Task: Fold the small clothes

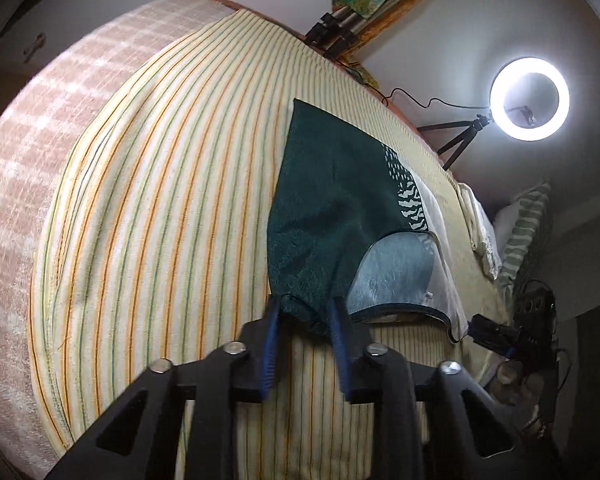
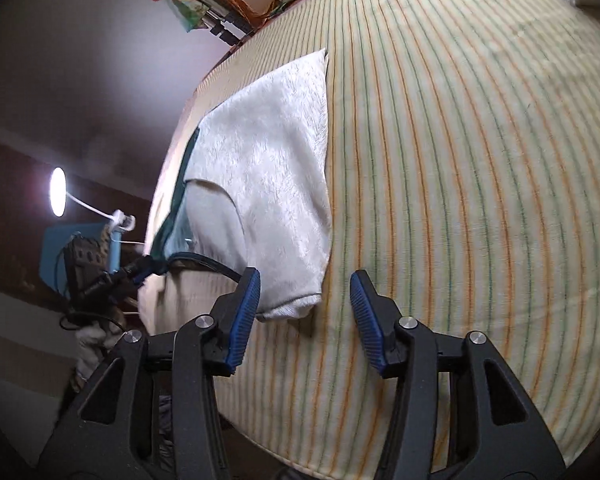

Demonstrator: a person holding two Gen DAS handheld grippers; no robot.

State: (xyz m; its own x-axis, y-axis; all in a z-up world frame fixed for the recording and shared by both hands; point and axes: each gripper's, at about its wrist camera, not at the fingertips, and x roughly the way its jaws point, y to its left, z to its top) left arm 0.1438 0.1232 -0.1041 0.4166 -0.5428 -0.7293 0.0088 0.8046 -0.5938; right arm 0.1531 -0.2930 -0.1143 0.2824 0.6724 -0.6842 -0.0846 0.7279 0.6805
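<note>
A small sleeveless top lies on the striped bed sheet. Its dark green half faces the left wrist view; its white half faces the right wrist view. My left gripper is shut on the green shoulder strap, which bunches between the blue pads. My right gripper is open, its jaws wide apart, with the white shoulder strap lying just inside the left fingertip. In the left wrist view the right gripper shows small at the far shoulder; in the right wrist view the left gripper shows at the green shoulder.
A lit ring light on a small tripod stands beyond the bed. Folded tripods lean on the wall by a picture. Pillows and a power strip lie past the bed edge. A pink checked blanket covers the far side.
</note>
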